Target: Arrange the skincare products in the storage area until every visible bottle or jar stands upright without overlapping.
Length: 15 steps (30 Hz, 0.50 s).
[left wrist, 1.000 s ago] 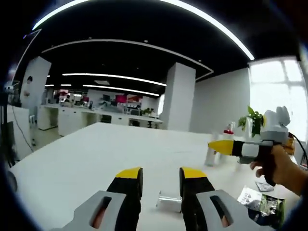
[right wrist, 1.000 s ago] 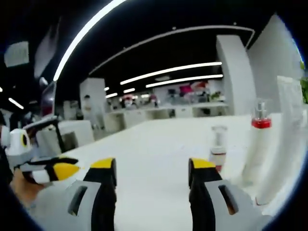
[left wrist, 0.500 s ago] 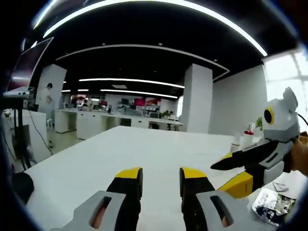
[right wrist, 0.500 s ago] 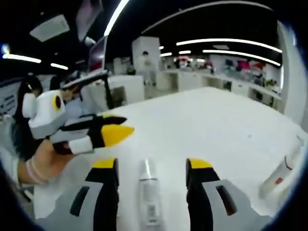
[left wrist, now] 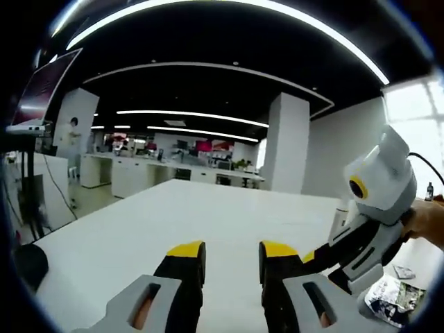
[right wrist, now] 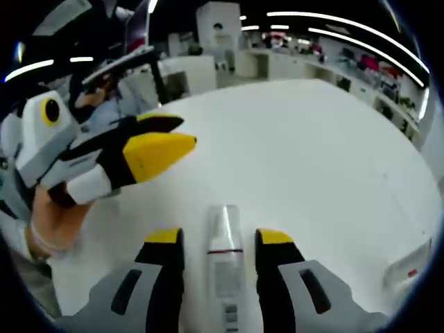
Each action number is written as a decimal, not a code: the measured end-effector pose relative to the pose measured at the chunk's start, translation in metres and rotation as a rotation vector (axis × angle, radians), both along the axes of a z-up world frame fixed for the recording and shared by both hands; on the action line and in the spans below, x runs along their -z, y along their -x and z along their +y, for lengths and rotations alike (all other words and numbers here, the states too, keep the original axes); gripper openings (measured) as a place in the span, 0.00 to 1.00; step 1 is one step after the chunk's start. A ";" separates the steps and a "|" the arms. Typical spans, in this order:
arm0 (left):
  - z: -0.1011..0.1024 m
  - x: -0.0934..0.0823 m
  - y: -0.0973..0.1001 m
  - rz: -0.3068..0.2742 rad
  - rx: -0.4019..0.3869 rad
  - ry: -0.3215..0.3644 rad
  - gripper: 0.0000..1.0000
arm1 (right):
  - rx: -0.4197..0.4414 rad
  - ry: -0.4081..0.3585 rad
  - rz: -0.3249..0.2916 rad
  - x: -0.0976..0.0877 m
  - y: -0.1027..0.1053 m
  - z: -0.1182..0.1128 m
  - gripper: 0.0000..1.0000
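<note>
Here, line by line, is what we see.
Bottle: we see a slim white bottle [right wrist: 224, 260] lying flat on the white table [right wrist: 326, 159], its clear cap toward the far side, a thin red band below the cap and small print lower down; it is not upright.
Bottle's place: we find it in the gap between the right gripper's [right wrist: 220, 239] two jaws, running along their length, with a sliver of table visible on either side.
Right jaws: we see them partly open, flanking the bottle; we cannot tell that either touches it.
Left jaws: we see the left gripper [left wrist: 229, 251] with its jaws apart over bare table, holding nothing.
Left gripper from the right view: we see it [right wrist: 149, 142] up and to the left of the right jaws, held in a hand [right wrist: 55, 215], its yellow tips looking close together here.
Right gripper from the left view: we see it [left wrist: 326, 260] just right of the left jaws, angled downward.
Second bottle: we make out a white one with a red mark [right wrist: 409, 267] at the far right of the right jaws; whether it stands or leans we cannot tell.
Packet: we see a crumpled printed packet [left wrist: 388, 305] on the table, low and right of the left jaws.
Containers: we can make out none with anything in them.
</note>
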<state>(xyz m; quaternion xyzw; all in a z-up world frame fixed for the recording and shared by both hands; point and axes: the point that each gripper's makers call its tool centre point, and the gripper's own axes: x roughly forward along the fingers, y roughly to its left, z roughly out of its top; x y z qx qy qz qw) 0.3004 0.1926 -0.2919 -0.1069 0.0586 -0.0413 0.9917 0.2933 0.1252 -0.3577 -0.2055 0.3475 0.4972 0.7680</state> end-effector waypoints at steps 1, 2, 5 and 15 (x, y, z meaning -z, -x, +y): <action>0.000 0.000 0.000 0.000 0.002 0.001 0.31 | -0.001 0.012 0.013 0.002 0.002 -0.001 0.33; -0.001 0.000 0.000 0.000 0.004 0.002 0.31 | 0.005 0.021 0.019 0.004 0.003 -0.001 0.31; -0.002 0.000 -0.001 0.000 0.015 0.006 0.30 | 0.040 0.037 0.001 0.003 -0.003 -0.002 0.21; -0.005 -0.005 -0.001 -0.026 0.031 0.021 0.29 | 0.094 -0.131 -0.032 -0.028 -0.008 -0.004 0.20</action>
